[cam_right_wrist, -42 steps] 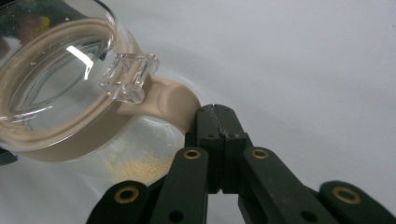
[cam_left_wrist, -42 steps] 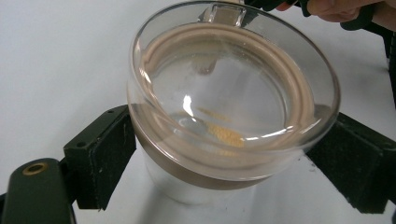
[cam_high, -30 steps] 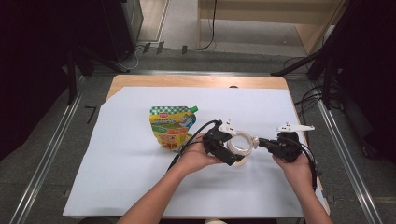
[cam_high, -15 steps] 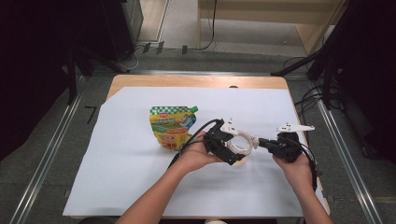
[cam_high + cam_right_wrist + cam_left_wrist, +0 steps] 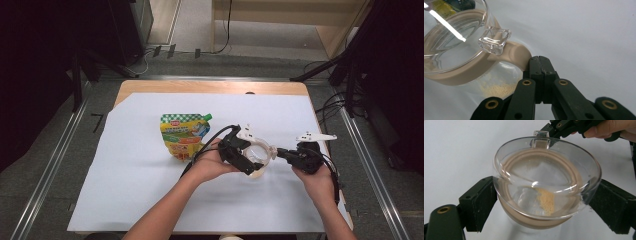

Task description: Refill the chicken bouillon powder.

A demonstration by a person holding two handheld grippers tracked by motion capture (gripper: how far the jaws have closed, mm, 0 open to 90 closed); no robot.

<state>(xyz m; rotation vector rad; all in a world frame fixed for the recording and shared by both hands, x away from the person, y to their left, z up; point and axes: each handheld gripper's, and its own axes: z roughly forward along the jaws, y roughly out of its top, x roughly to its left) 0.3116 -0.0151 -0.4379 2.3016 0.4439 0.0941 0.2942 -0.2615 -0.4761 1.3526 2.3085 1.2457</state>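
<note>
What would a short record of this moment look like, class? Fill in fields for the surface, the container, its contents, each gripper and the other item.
surface: white sheet on a wooden table
container: clear jar with a beige rim and a clear domed lid
contents: a little pale yellow powder at the bottom
left gripper: jaws clamp the jar from both sides
right gripper: jaws closed, at the beige tab of the rim
other item: yellow-green spouted pouch lying left of the jar

Pouch (image 5: 185, 135) label print too small
</note>
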